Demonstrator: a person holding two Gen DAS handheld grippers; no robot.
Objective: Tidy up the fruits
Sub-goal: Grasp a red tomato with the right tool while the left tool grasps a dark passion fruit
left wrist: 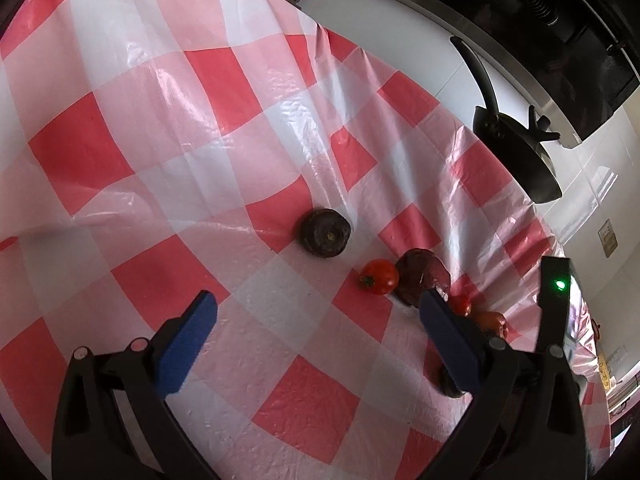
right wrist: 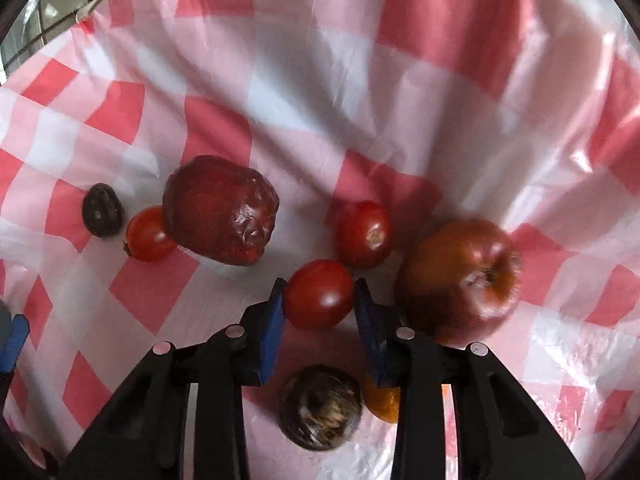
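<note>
Pinching a tomato [right wrist: 319, 294], your right tool [right wrist: 319, 300] sat beside the glossy apple [right wrist: 460, 280]. Your left tool [left wrist: 320, 320] hung spread above the worktop [left wrist: 160, 160].

small glossy red tomato [right wrist: 319, 294]: clamped between blue pads | second red tomato [right wrist: 363, 233]: just behind it | wrinkled dark-red apple [right wrist: 221, 210]: touching third tomato [right wrist: 148, 234] | shiny red-brown apple [right wrist: 458, 278]: stem-dimple up | dark shrivelled round fruit [right wrist: 320, 406]: nearest
</note>
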